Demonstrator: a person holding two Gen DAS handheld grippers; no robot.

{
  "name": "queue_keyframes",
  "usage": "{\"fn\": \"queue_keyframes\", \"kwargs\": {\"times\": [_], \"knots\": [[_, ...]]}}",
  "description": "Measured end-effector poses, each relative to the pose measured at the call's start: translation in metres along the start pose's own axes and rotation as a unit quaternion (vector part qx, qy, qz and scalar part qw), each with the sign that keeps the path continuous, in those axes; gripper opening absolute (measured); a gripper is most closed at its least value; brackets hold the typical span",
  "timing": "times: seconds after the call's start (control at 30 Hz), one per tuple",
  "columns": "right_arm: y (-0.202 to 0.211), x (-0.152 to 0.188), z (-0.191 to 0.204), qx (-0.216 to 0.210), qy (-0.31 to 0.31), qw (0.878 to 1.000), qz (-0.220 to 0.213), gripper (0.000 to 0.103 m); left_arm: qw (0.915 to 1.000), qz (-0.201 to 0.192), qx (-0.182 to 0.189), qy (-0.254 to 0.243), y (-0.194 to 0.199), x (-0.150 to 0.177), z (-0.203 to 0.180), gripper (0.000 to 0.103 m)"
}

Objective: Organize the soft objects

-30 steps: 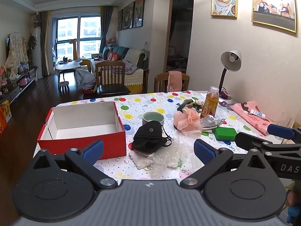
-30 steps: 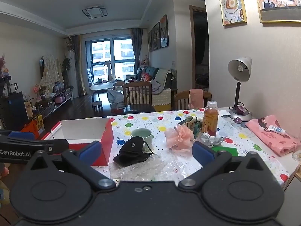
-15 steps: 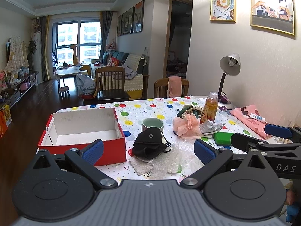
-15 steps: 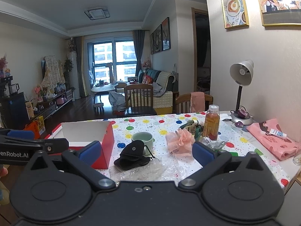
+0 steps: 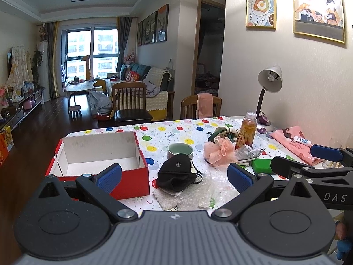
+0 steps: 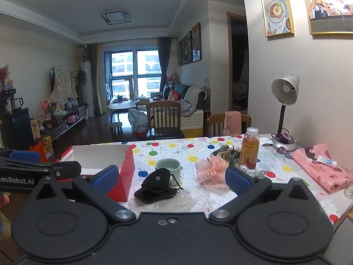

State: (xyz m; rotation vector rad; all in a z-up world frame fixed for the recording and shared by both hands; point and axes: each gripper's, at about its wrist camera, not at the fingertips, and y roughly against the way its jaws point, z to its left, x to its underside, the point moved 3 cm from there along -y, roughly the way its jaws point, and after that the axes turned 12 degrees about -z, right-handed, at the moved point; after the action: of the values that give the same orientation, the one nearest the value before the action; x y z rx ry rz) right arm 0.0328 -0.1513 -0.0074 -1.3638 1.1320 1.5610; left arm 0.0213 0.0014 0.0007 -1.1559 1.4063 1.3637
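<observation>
On the near edge of the bench point(image 5: 176, 132), seen from my left wrist, my left gripper point(image 5: 174, 175) hangs with its fingers spread wide and nothing between them. Against a second ago the view has lifted and pulled back a little, so the spotted cloth sits lower in the frame; nothing on it has shifted. The black face mask point(image 5: 176, 172) lies on a crumpled sheet of bubble wrap point(image 5: 196, 193), straight ahead between my finger pads. The red box point(image 5: 130, 182) stands to its left, open and with nothing in it. The green mug point(image 5: 180, 150) is just behind the mask, and the pink mesh sponge point(image 5: 218, 152) lies to the right, near the bottle point(image 5: 247, 133). My right gripper point(image 5: 313, 165) juts in from the right.

From my right wrist, the right gripper point(image 6: 172, 177) is likewise wide open and holding nothing, and this view too has only drifted slightly. The mask point(image 6: 155, 186) lies near and centre, the sponge point(image 6: 211, 170) right of it, the box point(image 6: 126, 174) to the left, and a pink cloth point(image 6: 320, 167) far right by the wall.

I judge that sorting has not begun: both hands are only lining up, the mask the likeliest first pick for the box.
</observation>
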Motion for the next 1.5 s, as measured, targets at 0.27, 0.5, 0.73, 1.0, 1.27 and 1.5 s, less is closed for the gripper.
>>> {"fn": "queue_keyframes", "kwargs": {"times": [0.27, 0.5, 0.73, 1.0, 1.27, 1.5], "knots": [[-0.002, -0.005, 0.0, 0.0, 0.001, 1.0, -0.002, 0.102, 1.0, -0.007, 0.002, -0.003, 0.001, -0.003, 0.0, 0.103], [-0.002, -0.008, 0.001, 0.002, 0.003, 1.0, -0.005, 0.102, 1.0, -0.008, 0.001, -0.002, 0.001, -0.004, 0.001, 0.103], [-0.002, -0.01, 0.001, 0.003, 0.004, 1.0, -0.007, 0.101, 0.9999, -0.011, 0.0, -0.002, 0.0, -0.007, 0.002, 0.103], [-0.005, -0.013, -0.001, 0.0, 0.007, 1.0, -0.007, 0.101, 0.9999, -0.011, -0.002, -0.001, -0.001, -0.007, 0.004, 0.103], [-0.006, -0.01, 0.0, 0.002, 0.006, 1.0, -0.004, 0.101, 0.9999, -0.011, -0.001, 0.0, -0.001, -0.007, 0.005, 0.103], [-0.013, 0.002, -0.001, 0.006, 0.01, 1.0, 0.007, 0.101, 1.0, -0.002, 0.007, 0.002, -0.011, -0.005, 0.003, 0.103]]}}
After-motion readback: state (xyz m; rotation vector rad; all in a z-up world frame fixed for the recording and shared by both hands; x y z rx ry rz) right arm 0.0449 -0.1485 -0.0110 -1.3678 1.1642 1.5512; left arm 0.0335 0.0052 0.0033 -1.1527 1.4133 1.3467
